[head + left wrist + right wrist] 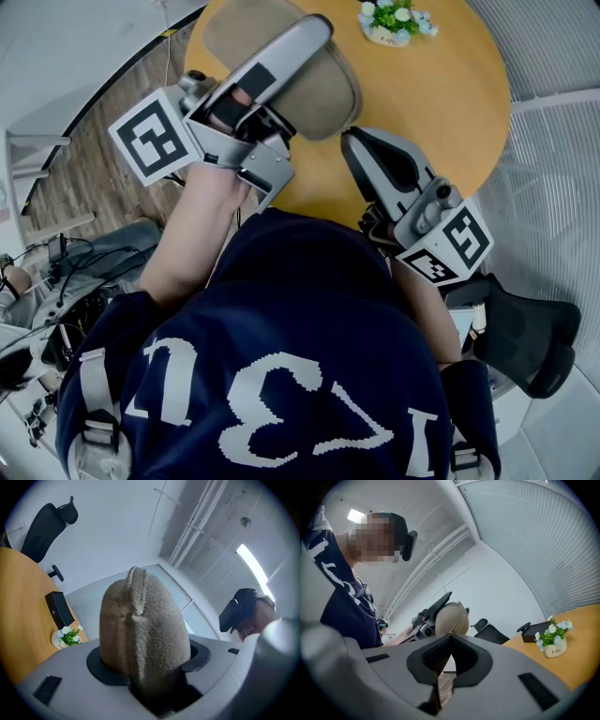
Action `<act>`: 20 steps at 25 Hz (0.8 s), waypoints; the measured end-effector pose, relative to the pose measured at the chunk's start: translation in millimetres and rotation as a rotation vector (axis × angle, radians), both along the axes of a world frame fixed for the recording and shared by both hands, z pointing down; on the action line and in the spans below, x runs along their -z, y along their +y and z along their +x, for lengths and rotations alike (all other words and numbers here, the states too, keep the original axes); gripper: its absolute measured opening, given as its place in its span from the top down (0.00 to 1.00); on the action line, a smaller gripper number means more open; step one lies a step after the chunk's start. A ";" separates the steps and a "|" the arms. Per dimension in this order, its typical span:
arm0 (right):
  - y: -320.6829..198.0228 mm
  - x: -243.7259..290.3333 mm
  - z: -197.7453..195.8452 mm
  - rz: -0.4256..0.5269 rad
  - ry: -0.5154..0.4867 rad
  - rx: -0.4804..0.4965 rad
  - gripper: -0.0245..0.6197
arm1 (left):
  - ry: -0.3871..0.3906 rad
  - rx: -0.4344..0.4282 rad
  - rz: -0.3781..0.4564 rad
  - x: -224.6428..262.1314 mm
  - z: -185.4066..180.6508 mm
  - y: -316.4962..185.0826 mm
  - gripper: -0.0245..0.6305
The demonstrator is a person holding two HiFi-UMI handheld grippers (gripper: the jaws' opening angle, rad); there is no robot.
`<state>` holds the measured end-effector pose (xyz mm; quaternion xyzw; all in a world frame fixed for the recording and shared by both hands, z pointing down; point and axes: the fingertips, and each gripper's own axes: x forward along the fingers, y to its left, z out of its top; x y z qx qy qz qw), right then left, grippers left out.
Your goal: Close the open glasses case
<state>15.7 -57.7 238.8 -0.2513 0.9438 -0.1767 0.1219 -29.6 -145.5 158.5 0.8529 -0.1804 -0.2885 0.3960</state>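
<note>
The glasses case, beige and fuzzy, is held up above the round wooden table. My left gripper is shut on it, one silver finger lying across its near side. In the left gripper view the case fills the space between the jaws, its two halves meeting along a raised seam. My right gripper is shut and holds nothing, apart from the case and to its right, over the table's near edge. In the right gripper view the case shows beyond the closed jaws of the right gripper.
A small pot of flowers stands at the table's far side, with a black box next to it. A black office chair stands at the right. Cables and gear lie on the floor at the left.
</note>
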 end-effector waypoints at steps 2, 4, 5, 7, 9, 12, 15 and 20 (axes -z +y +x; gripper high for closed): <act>-3.1 3.6 2.1 0.005 -0.017 -0.022 0.93 | -0.003 0.010 0.024 4.4 -0.8 1.3 0.53; -5.7 5.9 3.6 0.012 -0.027 -0.043 0.93 | -0.005 0.018 0.041 6.9 -1.7 1.9 0.53; -6.9 6.6 4.7 0.015 -0.032 -0.054 0.93 | -0.004 0.020 0.043 6.9 -2.1 1.7 0.53; -10.0 7.6 7.2 0.021 -0.038 -0.074 0.93 | 0.009 0.020 0.035 4.8 -3.2 0.5 0.53; -14.1 8.4 9.7 0.021 -0.042 -0.089 0.93 | 0.021 0.019 0.020 1.2 -4.5 -0.8 0.53; -18.3 10.7 14.9 0.025 -0.041 -0.106 0.93 | 0.023 0.022 0.014 -1.4 -2.8 0.1 0.53; -17.8 14.2 21.9 0.040 -0.029 -0.113 0.93 | 0.003 0.022 0.034 2.5 4.9 3.8 0.53; -11.0 22.9 26.0 0.122 0.056 -0.136 0.93 | -0.007 -0.019 0.028 6.4 11.0 9.8 0.53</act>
